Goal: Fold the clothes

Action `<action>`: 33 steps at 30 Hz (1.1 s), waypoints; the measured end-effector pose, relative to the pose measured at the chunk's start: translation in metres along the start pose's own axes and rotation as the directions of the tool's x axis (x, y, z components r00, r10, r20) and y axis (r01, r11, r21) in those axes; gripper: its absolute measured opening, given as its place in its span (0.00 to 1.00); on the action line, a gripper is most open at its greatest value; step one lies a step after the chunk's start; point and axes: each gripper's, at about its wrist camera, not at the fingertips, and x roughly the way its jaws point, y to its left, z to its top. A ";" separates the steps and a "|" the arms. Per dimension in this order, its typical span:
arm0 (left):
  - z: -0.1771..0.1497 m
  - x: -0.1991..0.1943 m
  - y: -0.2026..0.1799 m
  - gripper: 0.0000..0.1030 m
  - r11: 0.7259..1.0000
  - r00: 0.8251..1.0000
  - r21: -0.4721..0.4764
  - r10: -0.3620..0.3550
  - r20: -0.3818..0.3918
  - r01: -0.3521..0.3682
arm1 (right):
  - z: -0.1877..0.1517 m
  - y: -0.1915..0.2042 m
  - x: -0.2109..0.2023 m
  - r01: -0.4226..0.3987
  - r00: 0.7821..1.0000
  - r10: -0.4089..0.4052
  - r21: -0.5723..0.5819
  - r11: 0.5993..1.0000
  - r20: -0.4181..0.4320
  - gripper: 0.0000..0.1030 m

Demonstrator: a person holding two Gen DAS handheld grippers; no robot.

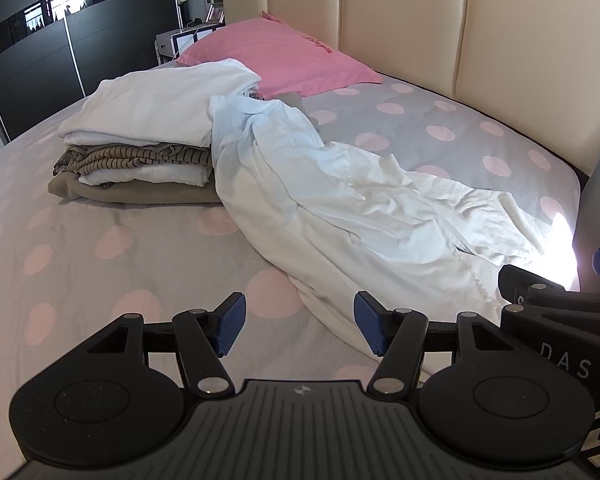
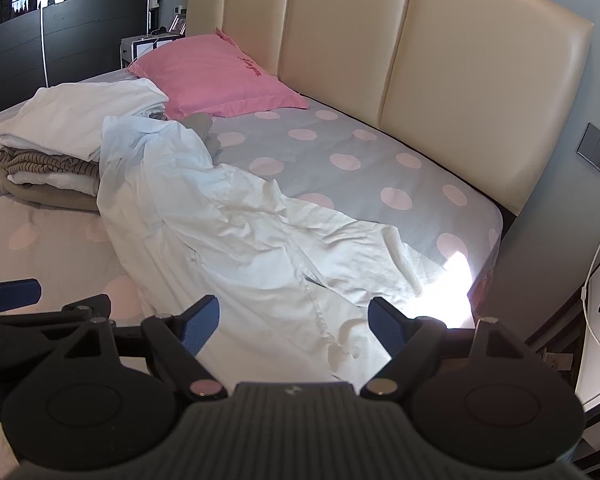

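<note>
Left wrist view: the left gripper (image 1: pixel 300 326) hangs with its blue pads wide apart and empty, above the dotted bedsheet (image 1: pixel 100 240). A crumpled white garment (image 1: pixel 340 216) sprawls from 12 toward 3 o'clock, its upper end resting against the stack of folded clothes (image 1: pixel 140 148) at 11 o'clock. The right gripper (image 2: pixel 296 330) is likewise spread wide, holding nothing, over the garment's near edge. A pink pillow (image 2: pixel 216 76) lies against the headboard (image 2: pixel 340 40).
</note>
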 end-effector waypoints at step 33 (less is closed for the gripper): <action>0.002 0.069 0.013 0.56 1.000 0.994 -0.005 0.001 -0.111 -0.001 | 0.000 0.023 0.063 -0.054 0.998 0.053 -0.074 0.996 -0.018 0.80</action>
